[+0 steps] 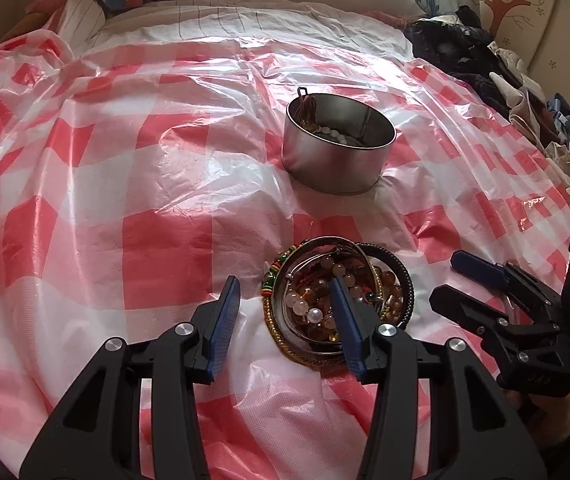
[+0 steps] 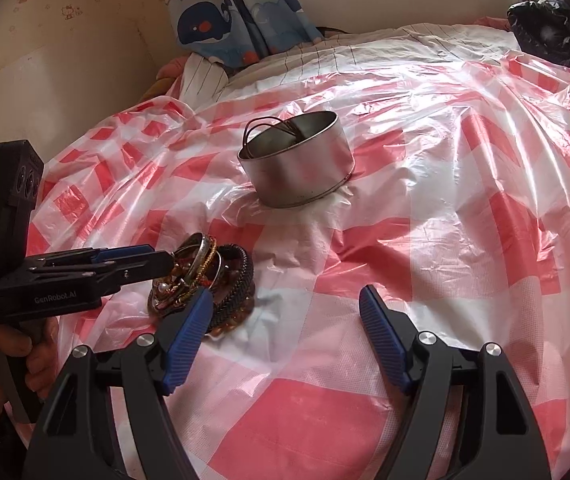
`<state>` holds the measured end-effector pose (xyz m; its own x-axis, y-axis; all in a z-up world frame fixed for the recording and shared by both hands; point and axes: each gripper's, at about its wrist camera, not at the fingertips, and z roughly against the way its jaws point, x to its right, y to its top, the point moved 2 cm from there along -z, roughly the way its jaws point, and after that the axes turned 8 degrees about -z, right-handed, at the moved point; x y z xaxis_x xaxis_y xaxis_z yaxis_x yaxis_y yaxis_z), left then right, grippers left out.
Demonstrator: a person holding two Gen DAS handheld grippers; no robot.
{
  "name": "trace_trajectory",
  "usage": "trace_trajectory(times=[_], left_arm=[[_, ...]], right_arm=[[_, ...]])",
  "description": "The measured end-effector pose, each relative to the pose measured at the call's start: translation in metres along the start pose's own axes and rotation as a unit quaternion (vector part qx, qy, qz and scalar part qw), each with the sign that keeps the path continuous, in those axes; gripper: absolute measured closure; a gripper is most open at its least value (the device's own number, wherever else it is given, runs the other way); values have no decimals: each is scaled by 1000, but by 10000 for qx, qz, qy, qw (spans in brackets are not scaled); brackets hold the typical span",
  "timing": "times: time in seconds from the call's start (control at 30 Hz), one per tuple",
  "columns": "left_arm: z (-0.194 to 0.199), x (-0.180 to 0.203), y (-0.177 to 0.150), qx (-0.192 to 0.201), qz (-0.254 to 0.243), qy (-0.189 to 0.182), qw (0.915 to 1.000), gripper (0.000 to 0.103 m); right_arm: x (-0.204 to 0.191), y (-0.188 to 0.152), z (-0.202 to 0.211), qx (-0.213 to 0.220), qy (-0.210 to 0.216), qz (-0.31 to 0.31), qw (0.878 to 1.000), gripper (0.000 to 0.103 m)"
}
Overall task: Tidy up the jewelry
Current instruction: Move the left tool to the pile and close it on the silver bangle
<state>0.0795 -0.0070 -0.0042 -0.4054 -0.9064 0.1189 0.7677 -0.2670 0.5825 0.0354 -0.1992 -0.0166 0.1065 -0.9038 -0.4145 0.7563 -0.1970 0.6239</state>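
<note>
Left gripper [image 1: 285, 316], fingers spread wide, one finger reaching into the jewelry pile [image 1: 337, 300] on the checkered plastic sheet [image 1: 125, 200] covering the bed. Round metal tin [image 1: 337, 148] beyond, holding beads. Right gripper [image 2: 285, 320], fingers open, just beside the pile.

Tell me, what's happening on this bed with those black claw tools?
A person is sorting jewelry with two handheld grippers. The left gripper is open, one finger poked into the jewelry pile on the checked sheet. The right gripper waits open beside it. Some pieces already lie in the tin.
</note>
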Motion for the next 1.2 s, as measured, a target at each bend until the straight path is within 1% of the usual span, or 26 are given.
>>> trace_trajectory(times=[0.13,0.2,0.3,0.37,0.4,0.47,0.5,0.6,0.73,0.8,0.87,0.9,0.93,1.03,1.07,1.1,1.17,1.2], left_arm=[[-2,-5,8,251,178,30,9995,59],[-6,-3,16,329,66,95,9994,59],[-20,6,24,209,-257,126,9994,59],[-26,12,25,144,-439,83,9989,69],[-26,16,26,112,-530,-28,9985,83],[-24,22,25,57,-778,134,9969,95],[-24,24,25,-11,-834,102,9965,103],[-16,26,19,-52,-824,63,9966,103],[4,19,17,164,-646,-27,9978,103],[6,16,18,192,-628,34,9978,103],[0,15,20,177,-643,65,9977,97],[-3,15,22,139,-670,92,9976,84],[-9,16,24,107,-723,119,9973,73],[-26,16,27,-74,-795,167,9967,72],[-29,15,28,-88,-770,125,9969,72],[-31,16,28,-131,-752,10,9971,78],[-31,22,28,-184,-888,-132,9958,97],[-30,26,27,-207,-955,-164,9951,103]], right_arm=[[0,-1,-1,-12,-31,6,10000,30],[0,-1,-2,-18,-48,21,10000,30],[0,0,-3,-24,-49,25,10000,30],[0,-1,-4,-34,-44,30,10000,29],[0,-1,-4,-37,-45,34,10000,28],[0,-1,-6,-52,-46,44,10000,28],[0,-1,-6,-57,-49,47,10000,28],[-1,-1,-6,-55,-48,43,10000,28],[-1,-1,-6,-53,-49,44,10000,28],[-1,-1,-6,-54,-52,46,10000,28],[-1,-1,-6,-54,-51,44,10000,28],[-1,-1,-6,-55,-54,46,10000,28],[-1,-1,-6,-53,-56,48,10000,27],[-1,-1,-6,-47,-46,40,10000,27],[-1,-1,-6,-49,-45,38,10000,27],[-1,0,-7,-52,-43,39,10000,27],[-1,0,-7,-61,-35,42,10000,27],[-1,0,-7,-64,-31,43,10000,26]])
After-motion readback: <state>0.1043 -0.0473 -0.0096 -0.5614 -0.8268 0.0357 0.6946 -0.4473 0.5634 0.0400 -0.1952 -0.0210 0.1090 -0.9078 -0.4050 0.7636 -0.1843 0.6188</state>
